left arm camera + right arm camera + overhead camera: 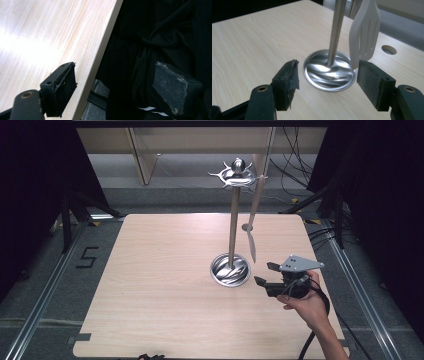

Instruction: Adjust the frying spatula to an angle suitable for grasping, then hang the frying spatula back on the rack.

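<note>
Wooden table [150,285], spatula [364,32] beyond open right tool [328,80]

this is a lab or recording studio rather than a home. a plain pale wood-laminate bench [165,285] stands alone on grey carpet [45,270], hemmed in on both sides by black curtains [30,195] hung as a backdrop. aluminium rails [42,295] run along the floor beside the bench, and a black tape mark shaped like a "5" [87,257] is stuck to the carpet. loose black cables [295,175] trail across the floor at the back, near the legs of light wooden furniture [145,160]. the bench has a round cable hole [247,227] cut through it.
</note>
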### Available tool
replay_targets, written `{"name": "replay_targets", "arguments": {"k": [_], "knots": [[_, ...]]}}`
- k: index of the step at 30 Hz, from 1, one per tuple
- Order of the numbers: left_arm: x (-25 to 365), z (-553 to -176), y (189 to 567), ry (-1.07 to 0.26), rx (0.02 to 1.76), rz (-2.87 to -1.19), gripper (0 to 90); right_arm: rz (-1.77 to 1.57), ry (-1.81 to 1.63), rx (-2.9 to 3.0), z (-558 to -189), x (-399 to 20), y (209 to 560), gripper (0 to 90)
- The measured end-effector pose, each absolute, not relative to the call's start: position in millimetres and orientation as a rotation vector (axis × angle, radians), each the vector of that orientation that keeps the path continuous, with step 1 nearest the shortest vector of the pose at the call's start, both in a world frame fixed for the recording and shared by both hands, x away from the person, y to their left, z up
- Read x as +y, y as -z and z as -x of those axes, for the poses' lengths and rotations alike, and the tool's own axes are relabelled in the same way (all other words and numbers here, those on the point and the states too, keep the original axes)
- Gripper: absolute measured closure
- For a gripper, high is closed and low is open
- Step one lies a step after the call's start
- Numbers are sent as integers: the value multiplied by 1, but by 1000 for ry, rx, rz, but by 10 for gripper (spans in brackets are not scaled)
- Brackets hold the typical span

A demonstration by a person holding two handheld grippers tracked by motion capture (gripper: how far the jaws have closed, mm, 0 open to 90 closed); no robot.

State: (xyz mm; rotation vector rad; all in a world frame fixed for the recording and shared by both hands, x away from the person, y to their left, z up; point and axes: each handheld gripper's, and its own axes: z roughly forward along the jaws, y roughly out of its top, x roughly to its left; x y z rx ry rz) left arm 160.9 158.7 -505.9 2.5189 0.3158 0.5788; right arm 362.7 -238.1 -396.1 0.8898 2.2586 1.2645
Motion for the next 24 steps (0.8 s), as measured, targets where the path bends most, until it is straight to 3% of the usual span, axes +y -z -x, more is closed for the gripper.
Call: {"name": "replay_targets", "arguments": {"k": [24], "knots": [[164,-161,505,-612,354,-2507,176,-895,-1225,2366,-354,-226,424,335]]}}
